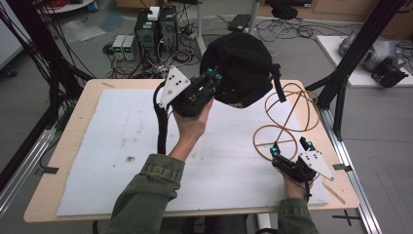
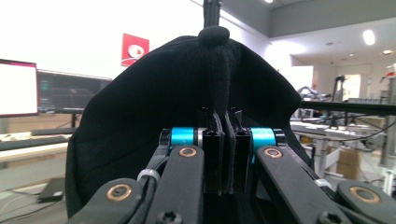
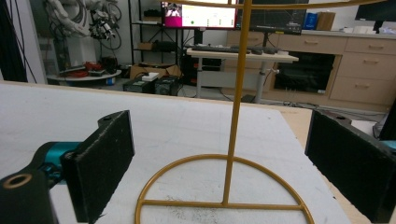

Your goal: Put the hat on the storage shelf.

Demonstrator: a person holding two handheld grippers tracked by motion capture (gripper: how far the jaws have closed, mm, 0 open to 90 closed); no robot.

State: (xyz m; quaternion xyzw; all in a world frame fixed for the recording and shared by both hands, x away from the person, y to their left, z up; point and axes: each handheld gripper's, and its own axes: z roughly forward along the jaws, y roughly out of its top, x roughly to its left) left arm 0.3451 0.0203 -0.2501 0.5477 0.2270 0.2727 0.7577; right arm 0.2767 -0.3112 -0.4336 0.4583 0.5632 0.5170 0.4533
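A black cap (image 1: 239,66) hangs in the air over the table's far edge, with my left gripper (image 1: 213,76) shut on a fold of its fabric. In the left gripper view the cap (image 2: 140,112) drapes around the jaws, and the left gripper (image 2: 223,128) pinches the cloth below the top button. A gold wire stand (image 1: 287,122) with a round base stands at the right of the table. My right gripper (image 1: 291,146) rests low on the table, open, one jaw on each side of the stand's base. The stand's post (image 3: 235,116) rises between the wide-apart pads (image 3: 105,158).
A white foam sheet (image 1: 122,146) covers most of the wooden table (image 1: 78,112). A black frame post (image 1: 341,83) rises at the right edge. Computers (image 1: 156,29) and cables lie on the floor beyond. A thin wooden stick (image 1: 334,191) lies near the front right corner.
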